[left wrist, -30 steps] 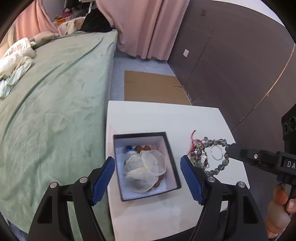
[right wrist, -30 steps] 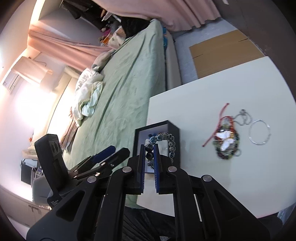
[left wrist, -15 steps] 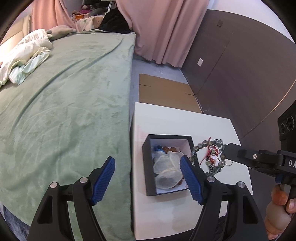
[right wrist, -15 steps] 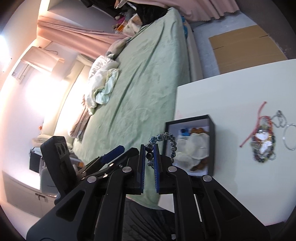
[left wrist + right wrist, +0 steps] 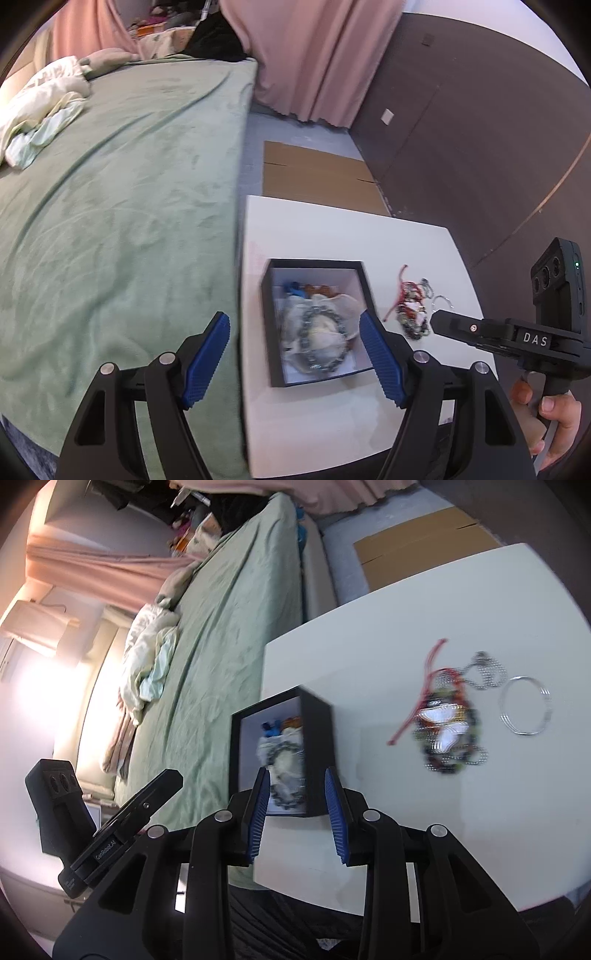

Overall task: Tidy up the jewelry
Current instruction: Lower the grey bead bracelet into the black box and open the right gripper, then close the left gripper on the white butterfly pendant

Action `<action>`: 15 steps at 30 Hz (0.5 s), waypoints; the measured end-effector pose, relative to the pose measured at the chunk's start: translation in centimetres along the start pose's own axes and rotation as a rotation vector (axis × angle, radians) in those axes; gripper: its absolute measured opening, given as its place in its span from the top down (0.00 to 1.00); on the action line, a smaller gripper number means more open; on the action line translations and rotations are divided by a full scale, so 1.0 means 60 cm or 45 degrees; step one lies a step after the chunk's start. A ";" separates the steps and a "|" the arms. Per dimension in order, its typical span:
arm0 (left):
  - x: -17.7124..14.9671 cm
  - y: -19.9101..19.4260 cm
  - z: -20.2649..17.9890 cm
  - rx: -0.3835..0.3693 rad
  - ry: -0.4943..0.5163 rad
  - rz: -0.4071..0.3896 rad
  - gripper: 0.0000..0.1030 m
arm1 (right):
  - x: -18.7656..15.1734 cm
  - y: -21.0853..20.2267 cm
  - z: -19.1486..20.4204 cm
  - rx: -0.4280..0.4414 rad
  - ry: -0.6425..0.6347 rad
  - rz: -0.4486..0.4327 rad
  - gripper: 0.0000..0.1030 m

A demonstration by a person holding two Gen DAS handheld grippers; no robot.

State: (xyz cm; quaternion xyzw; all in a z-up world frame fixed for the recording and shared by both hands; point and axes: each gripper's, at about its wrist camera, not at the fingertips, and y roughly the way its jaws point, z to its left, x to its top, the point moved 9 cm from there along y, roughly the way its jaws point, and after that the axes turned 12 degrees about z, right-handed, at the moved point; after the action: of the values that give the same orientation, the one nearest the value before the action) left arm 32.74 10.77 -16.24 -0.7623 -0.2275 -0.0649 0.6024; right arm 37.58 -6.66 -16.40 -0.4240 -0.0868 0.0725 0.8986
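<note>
Since the earlier frames, the beaded bracelet has left the right gripper and is now seen lying inside the black box, on top of the pale pouches; its outline is blurred. The right gripper's jaws have just been opening, and nothing is pinched between the blue pads. They are spread apart just above the near end of the box, with the bracelet seen past them, not touched.

The left gripper is held wide, its pads straddling the box from above without contact and nothing gripped.

The box is placed on the white counter, near the edge that borders the green bed. Blue and orange-brown items are noted at the box's far end.

To the right of the box, apart from it, a tangled pile of jewelry with a red cord is left on the counter. A silver ring-shaped bangle is laid just beside the pile.

A hand is seen on the right gripper's handle at the left view's lower right.
</note>
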 end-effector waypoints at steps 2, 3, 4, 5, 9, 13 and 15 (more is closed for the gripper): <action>0.002 0.008 -0.022 -0.018 0.026 0.008 0.32 | 0.000 -0.024 -0.022 -0.005 0.022 -0.031 0.70; 0.003 0.010 -0.030 -0.023 0.035 0.010 0.32 | 0.000 -0.033 -0.027 -0.007 0.029 -0.040 0.70; 0.005 0.015 -0.042 -0.029 0.048 0.013 0.32 | -0.001 -0.042 -0.036 -0.012 0.038 -0.050 0.70; 0.007 0.018 -0.050 -0.034 0.055 0.015 0.32 | -0.002 -0.054 -0.047 -0.021 0.046 -0.063 0.70; 0.010 0.035 -0.094 -0.057 0.106 0.034 0.32 | -0.006 -0.082 -0.079 -0.034 0.080 -0.088 0.70; 0.014 0.051 -0.135 -0.081 0.159 0.055 0.32 | -0.012 -0.106 -0.112 -0.050 0.120 -0.112 0.70; 0.015 0.065 -0.156 -0.094 0.180 0.073 0.37 | -0.015 -0.114 -0.125 -0.054 0.139 -0.120 0.69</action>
State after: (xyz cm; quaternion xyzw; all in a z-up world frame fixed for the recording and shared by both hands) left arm 36.83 1.45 -16.86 -0.7838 -0.1597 -0.1097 0.5900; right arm 38.74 -16.76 -15.88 -0.4418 -0.0593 0.0049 0.8951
